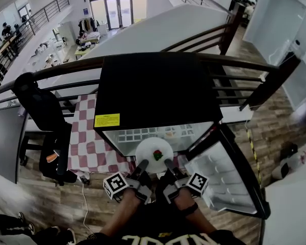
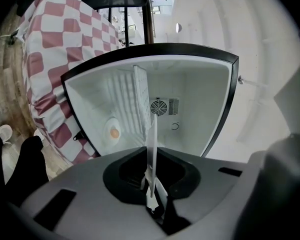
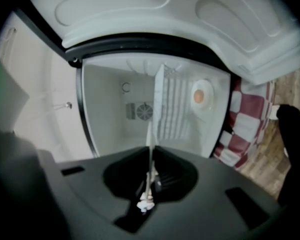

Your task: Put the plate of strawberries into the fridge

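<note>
A white plate (image 1: 154, 152) with red strawberries (image 1: 157, 154) hangs level just in front of the open black fridge (image 1: 153, 86). My left gripper (image 1: 143, 163) is shut on the plate's near left rim. My right gripper (image 1: 168, 162) is shut on its near right rim. In both gripper views the plate shows edge-on as a thin white line (image 2: 152, 149) (image 3: 151, 134) pinched between the jaws. Behind it lies the white fridge interior (image 2: 190, 99) (image 3: 110, 99). A wire shelf (image 2: 140, 99) inside carries a round white thing with an orange centre (image 2: 113, 132) (image 3: 200, 96).
The fridge door (image 1: 229, 177) stands swung open at the right. A table under a red-and-white checked cloth (image 1: 92, 137) is at the fridge's left, with a black office chair (image 1: 46, 121) beside it. A dark railing (image 1: 234, 65) runs behind the fridge.
</note>
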